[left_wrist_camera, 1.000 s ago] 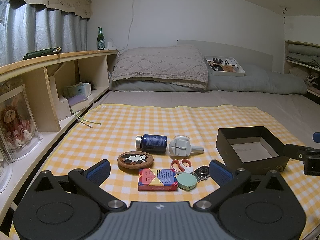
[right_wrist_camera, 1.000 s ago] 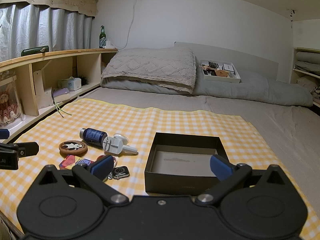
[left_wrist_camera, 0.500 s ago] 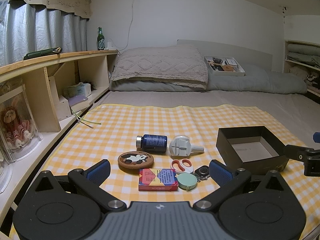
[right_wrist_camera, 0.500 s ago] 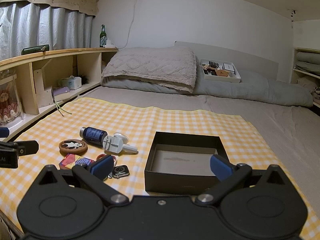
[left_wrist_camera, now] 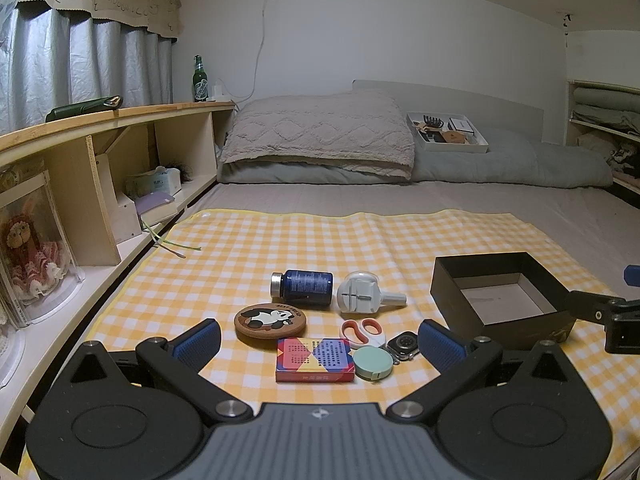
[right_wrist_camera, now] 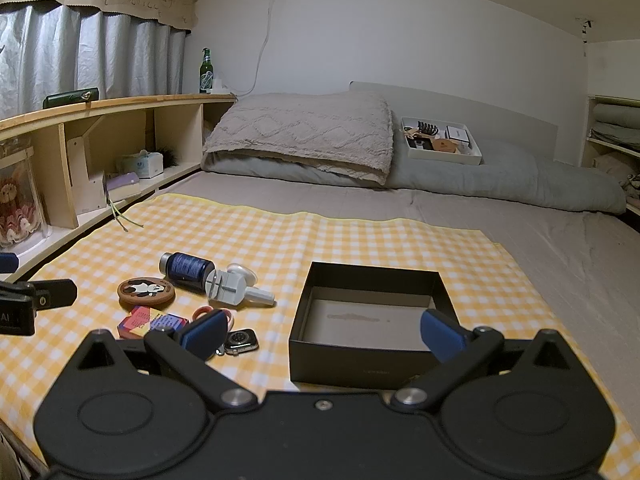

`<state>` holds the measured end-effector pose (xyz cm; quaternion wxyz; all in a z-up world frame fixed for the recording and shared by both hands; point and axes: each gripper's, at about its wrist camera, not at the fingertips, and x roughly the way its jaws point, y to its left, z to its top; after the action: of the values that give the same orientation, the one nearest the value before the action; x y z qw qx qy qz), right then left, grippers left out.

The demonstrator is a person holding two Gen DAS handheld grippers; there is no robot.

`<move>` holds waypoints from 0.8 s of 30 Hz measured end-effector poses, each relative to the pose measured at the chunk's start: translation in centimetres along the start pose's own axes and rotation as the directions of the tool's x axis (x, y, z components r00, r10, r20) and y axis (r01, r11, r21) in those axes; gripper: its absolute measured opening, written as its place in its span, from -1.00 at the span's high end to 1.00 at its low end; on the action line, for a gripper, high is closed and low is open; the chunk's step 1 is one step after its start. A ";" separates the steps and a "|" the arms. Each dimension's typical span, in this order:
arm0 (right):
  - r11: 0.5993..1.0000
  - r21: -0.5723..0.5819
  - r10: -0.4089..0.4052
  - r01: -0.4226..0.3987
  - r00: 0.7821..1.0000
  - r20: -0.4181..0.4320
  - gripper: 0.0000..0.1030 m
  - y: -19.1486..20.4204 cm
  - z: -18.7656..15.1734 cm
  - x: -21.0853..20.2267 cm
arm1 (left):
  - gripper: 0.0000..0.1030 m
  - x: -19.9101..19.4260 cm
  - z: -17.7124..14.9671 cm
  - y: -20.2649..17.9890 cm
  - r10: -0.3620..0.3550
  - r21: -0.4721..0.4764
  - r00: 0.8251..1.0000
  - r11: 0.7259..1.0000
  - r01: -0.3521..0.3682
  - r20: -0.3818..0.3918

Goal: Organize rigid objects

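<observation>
**Both tools spread wide over the clutter, box not yet filled**

Left tool [left_wrist_camera: 320, 340] hung released, holding nothing, above the yellow checked cloth [left_wrist_camera: 304, 240] on the bed. Just ahead of its tips: card box [left_wrist_camera: 315, 365], round green tape measure [left_wrist_camera: 374, 363], scissors [left_wrist_camera: 363, 331], watch [left_wrist_camera: 405, 345]. Further ahead lay the panda coaster [left_wrist_camera: 271, 321], the blue bottle [left_wrist_camera: 302, 286] on its side, and a white plastic gadget [left_wrist_camera: 358, 298] touching the bottle.

Right tool [right_wrist_camera: 322, 330] also released and empty. Black box [right_wrist_camera: 370, 320] sat directly ahead of it, nothing inside.

Judgement: the sorting had not begun; first pick pending. The card box looked the easiest start: flat sides, nearest the left tool. Advice: come down with one finger on each long side, keep clear of the tape measure touching its right end, and lift straight before carrying it across to the black box. The bottle would likely roll if nudged.
</observation>
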<state>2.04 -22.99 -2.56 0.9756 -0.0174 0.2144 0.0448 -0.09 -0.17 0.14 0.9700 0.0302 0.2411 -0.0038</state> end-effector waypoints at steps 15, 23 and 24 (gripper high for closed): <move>1.000 0.030 -0.008 0.006 0.998 0.070 -1.00 -0.5 1.3 -0.9 | -1.00 -0.9 1.4 0.0 0.002 0.032 0.997 0.999 -0.004 0.076; 0.999 -0.003 -0.040 0.041 0.988 0.147 -1.00 -2.9 5.7 -1.5 | -1.00 -1.0 4.0 0.6 0.002 0.078 0.991 0.997 -0.013 0.134; 0.999 -0.008 -0.047 0.049 0.987 0.151 -1.00 -3.3 6.5 -1.4 | -1.00 -0.8 4.5 0.8 0.006 0.078 0.991 0.997 -0.017 0.136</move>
<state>3.81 -26.05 3.93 0.9896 -0.0250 0.1395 0.0237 1.34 0.35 4.55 0.9823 0.0695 0.1738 -0.0096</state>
